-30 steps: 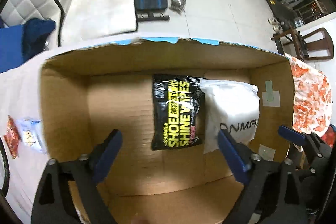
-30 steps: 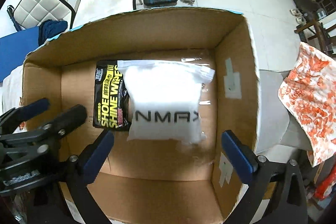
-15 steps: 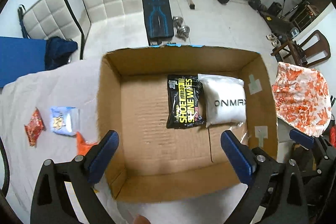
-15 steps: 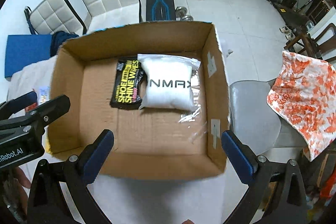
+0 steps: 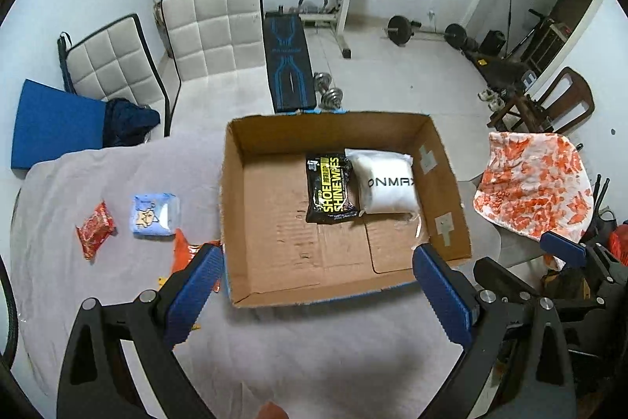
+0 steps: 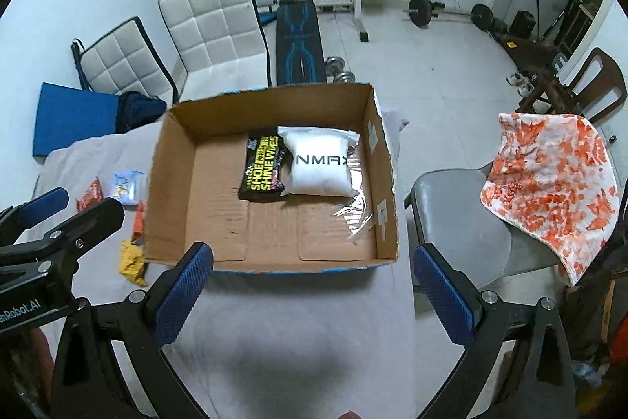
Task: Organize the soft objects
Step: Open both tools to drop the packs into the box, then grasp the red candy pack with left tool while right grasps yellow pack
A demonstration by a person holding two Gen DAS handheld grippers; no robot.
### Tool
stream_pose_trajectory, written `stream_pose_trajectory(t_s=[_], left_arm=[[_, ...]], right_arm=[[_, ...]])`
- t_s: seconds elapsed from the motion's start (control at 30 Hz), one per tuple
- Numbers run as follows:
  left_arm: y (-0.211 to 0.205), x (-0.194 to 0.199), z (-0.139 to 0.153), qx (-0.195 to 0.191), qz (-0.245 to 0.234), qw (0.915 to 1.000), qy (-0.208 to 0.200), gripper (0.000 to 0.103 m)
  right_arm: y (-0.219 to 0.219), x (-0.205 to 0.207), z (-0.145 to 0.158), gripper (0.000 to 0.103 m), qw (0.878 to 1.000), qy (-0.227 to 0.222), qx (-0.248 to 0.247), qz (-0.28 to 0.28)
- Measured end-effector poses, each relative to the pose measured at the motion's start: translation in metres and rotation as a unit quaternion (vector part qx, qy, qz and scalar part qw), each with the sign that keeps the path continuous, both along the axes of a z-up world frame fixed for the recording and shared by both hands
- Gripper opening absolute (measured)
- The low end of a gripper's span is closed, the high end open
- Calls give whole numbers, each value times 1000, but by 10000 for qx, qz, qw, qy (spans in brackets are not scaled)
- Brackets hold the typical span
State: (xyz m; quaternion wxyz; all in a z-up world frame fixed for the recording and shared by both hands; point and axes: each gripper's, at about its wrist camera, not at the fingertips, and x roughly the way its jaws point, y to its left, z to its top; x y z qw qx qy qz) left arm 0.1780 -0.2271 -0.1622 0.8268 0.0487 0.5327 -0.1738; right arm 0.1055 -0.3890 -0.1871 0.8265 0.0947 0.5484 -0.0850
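Gym gear behind, loose packets (image 5: 155, 214) lie on the cloth-covered desk (image 5: 314, 348) left of the cardboard box (image 5: 447, 183). Left tool (image 5: 320, 285), nearer them, and right tool (image 6: 314, 281) both gape wide, holding nothing.

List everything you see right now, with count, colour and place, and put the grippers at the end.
box: 1, brown cardboard, open, on the cloth-covered table
wipes pack: 1, black and yellow, in the box at the far side
white pouch: 1, white, in the box, right of the wipes pack and touching it
blue packet: 1, light blue, on the table left of the box
red packet: 1, red, left of the blue packet
orange packet: 1, orange, against the box's left wall
yellow packet: 1, yellow, near the box's front left corner
table: 1, grey cloth cover
patterned cloth: 1, orange and white, draped over a chair on the right
left hand-held gripper: 1, black with blue pads, open, empty
right hand-held gripper: 1, same colours, open, empty
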Motion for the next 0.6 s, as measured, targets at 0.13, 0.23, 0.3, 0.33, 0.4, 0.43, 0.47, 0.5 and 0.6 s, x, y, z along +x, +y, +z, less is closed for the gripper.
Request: stream_pose_trajectory(t_s=[0.13, 0.23, 0.3, 0.33, 0.4, 0.43, 0.47, 0.5, 0.6], left_arm=[[8, -14, 21, -85, 26, 9998, -152, 100], [15, -21, 33, -162, 76, 9995, -260, 100], [21, -25, 38, -205, 101, 9993, -283, 100], [24, -25, 39, -229, 111, 9993, -266, 100], [31, -26, 40, -245, 142, 9993, -240, 100], [38, -24, 39, -240, 185, 9993, -219, 100], [45, -23, 38, -215, 238, 9993, -209, 100], [51, -23, 36, -188, 279, 9992, -192, 100], [83, -17, 31, -86, 443, 9989, -103, 100]], right_arm=[[5, -15, 25, 103, 9998, -195, -55, 5], [8, -21, 39, 103, 9995, -303, -40, -3], [9, -22, 44, 103, 9994, -339, 12, -12], [10, -23, 47, 103, 9994, -347, 80, -25], [16, -22, 47, 103, 9993, -334, 168, -27], [21, -21, 47, 103, 9993, -320, 203, -15], [26, -19, 45, 103, 9993, -293, 244, 3], [33, -17, 42, 103, 9991, -257, 322, 49], [65, -3, 27, 103, 9982, -81, 537, 272]])
